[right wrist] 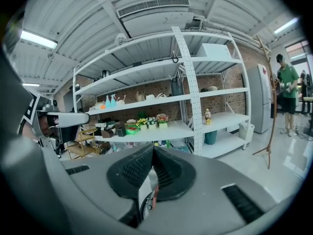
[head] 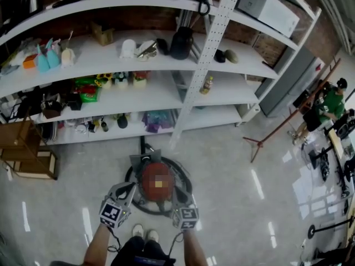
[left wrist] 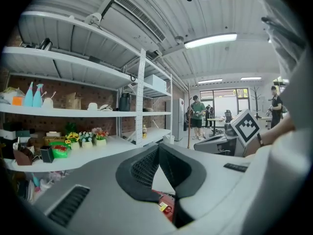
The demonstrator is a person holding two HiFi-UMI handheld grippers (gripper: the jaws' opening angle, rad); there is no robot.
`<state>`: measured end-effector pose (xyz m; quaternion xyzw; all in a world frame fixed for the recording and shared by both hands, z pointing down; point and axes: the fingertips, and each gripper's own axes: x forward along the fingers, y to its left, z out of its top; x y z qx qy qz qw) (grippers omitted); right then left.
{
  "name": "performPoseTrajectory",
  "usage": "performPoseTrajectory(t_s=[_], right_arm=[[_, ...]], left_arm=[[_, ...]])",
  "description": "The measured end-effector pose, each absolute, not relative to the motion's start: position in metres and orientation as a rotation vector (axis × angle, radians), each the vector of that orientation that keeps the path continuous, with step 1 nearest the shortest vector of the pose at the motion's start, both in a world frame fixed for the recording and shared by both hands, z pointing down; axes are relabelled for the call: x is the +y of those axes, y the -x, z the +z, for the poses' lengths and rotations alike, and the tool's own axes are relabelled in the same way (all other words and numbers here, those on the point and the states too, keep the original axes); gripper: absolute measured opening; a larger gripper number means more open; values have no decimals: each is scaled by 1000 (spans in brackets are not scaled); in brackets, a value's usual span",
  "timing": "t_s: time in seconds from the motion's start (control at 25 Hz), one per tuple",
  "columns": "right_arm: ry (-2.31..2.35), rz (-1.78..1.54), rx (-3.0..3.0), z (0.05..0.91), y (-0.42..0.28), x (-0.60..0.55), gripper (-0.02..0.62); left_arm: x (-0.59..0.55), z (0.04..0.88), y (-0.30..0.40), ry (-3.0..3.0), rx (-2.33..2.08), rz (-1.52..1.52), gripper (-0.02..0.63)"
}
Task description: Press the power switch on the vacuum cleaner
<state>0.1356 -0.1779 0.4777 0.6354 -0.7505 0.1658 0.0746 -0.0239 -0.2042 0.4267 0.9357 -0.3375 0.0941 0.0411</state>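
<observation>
Left gripper [head: 128, 190], right gripper [head: 177, 197] closed, vacuum cleaner [head: 148, 173] between

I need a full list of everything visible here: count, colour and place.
vacuum cleaner: one, red, floor, below the grippers
shelving: one, white, behind it
box: one, white, top shelf, right
bottles: two, blue, second shelf, left
jug: one, black, second shelf, middle
flower pots: three, white, third shelf
wooden rack: one, brown, floor, left
coat stand: one, brown, floor, right
bystander: one, green shirt, far right
shoes: two, white, bottom
left gripper: grey, shut, empty
right gripper: grey, shut, empty
</observation>
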Motion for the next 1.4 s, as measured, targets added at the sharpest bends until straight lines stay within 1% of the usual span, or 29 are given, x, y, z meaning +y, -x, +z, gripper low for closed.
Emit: performPoseTrajectory(t_s=[0.52,0.92,1.4], right_arm=[[-1919,374,-2287,415,-138,-144,2],[-1986,272,-2308,360,-147,-131,2],[-1999,226,-2346,322,-140,-118,2]], left_arm=[[-179,372,6,-2927,-999,253,8],[-174,331,5,-2992,-1019,212,8],[-168,302,7,-2997,-1020,139,8]])
